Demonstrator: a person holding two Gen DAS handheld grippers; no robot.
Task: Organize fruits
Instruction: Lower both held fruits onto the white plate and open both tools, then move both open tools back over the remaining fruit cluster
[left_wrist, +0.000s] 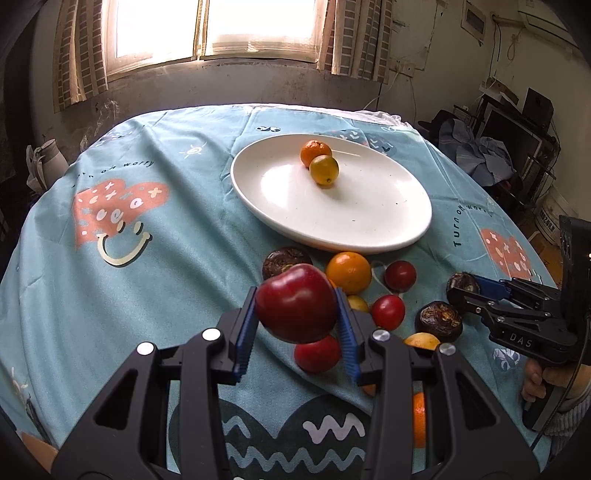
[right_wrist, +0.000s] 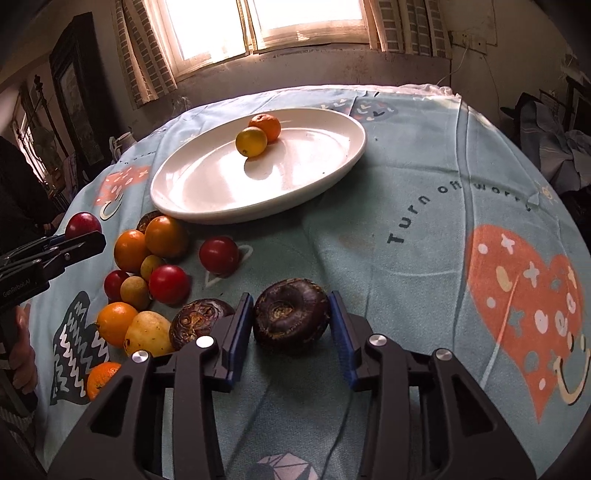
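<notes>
Left wrist view: your left tongs (left_wrist: 298, 314) pinch a red apple (left_wrist: 296, 302), lifted above the counter (left_wrist: 147, 258); the white plate (left_wrist: 369, 236) lies beyond it. Right wrist view: your right tongs (right_wrist: 291, 325) bracket a dark water chestnut (right_wrist: 290, 317) resting on the counter; contact at the pads cannot be told.
</notes>
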